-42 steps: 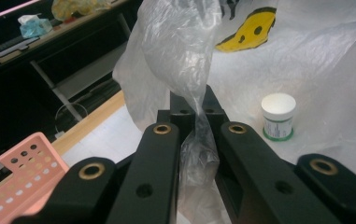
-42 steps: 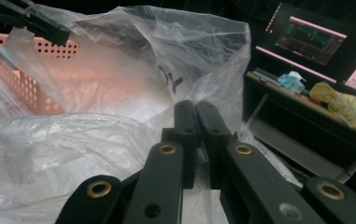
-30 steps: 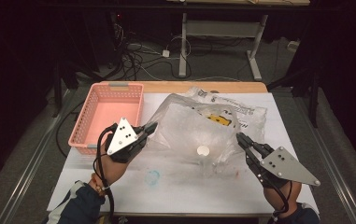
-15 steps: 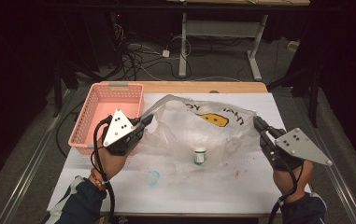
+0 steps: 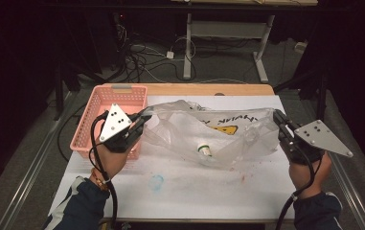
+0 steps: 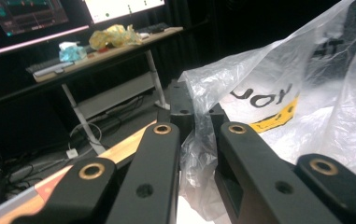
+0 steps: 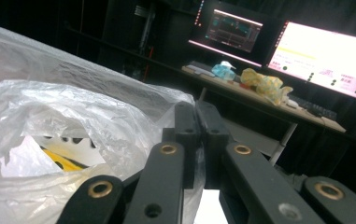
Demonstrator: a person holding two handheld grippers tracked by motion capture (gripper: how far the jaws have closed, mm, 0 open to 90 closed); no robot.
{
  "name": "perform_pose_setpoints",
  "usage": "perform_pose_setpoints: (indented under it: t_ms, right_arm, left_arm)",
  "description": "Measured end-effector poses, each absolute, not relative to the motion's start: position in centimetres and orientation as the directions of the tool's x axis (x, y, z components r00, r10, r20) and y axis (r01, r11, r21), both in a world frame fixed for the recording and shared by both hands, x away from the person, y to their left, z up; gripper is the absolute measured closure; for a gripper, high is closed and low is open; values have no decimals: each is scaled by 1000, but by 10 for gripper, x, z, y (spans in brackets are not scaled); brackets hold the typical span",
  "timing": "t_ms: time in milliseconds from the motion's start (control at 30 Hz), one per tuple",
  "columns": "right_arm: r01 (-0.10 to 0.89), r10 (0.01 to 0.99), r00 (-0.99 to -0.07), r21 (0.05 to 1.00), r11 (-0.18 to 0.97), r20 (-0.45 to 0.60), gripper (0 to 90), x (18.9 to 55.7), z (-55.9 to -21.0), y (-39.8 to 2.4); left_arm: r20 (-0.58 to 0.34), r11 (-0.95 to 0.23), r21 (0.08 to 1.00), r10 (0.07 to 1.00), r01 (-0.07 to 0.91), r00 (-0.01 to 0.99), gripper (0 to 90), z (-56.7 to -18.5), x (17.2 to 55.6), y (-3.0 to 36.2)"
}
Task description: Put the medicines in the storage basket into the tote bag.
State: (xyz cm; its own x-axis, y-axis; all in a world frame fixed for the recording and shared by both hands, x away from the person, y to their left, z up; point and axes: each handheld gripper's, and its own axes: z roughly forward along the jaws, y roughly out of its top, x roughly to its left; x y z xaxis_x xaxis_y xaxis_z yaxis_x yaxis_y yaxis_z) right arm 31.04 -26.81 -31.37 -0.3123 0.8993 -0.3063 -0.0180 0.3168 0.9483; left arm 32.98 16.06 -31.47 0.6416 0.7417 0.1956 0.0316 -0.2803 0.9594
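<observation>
A clear plastic bag (image 5: 209, 132) with black lettering and a yellow mark hangs stretched above the white table (image 5: 194, 191) between both hands. My left gripper (image 5: 144, 117) is shut on the bag's left edge, next to the pink basket. My right gripper (image 5: 278, 117) is shut on the bag's right edge. Inside the sagging bag lies a small white bottle (image 5: 204, 151) with a green cap. In the left gripper view the bag film (image 6: 278, 102) bunches between the jaws of my left gripper (image 6: 199, 116). In the right gripper view the film (image 7: 73, 121) is pinched by my right gripper (image 7: 195, 112).
A pink slotted basket (image 5: 110, 103) stands at the table's left edge behind my left hand. A faint blue stain (image 5: 156, 182) and red specks (image 5: 242, 177) mark the white table cover. Desks with monitors (image 7: 325, 58) and cables stand beyond the table.
Both grippers have lifted the bag off the table and pulled it wide apart. The bottle has slid to the bag's low middle. My right hand moved right and up.
</observation>
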Motion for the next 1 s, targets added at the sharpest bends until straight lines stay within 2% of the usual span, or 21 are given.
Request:
perform_pose_setpoints:
  t_ms: [1000]
  right_arm:
    - [-80,891,-327,949,306,-315,898,306,-287,-255]
  left_arm:
    - [247,-208,969,735,-137,631,866,-256,287,166]
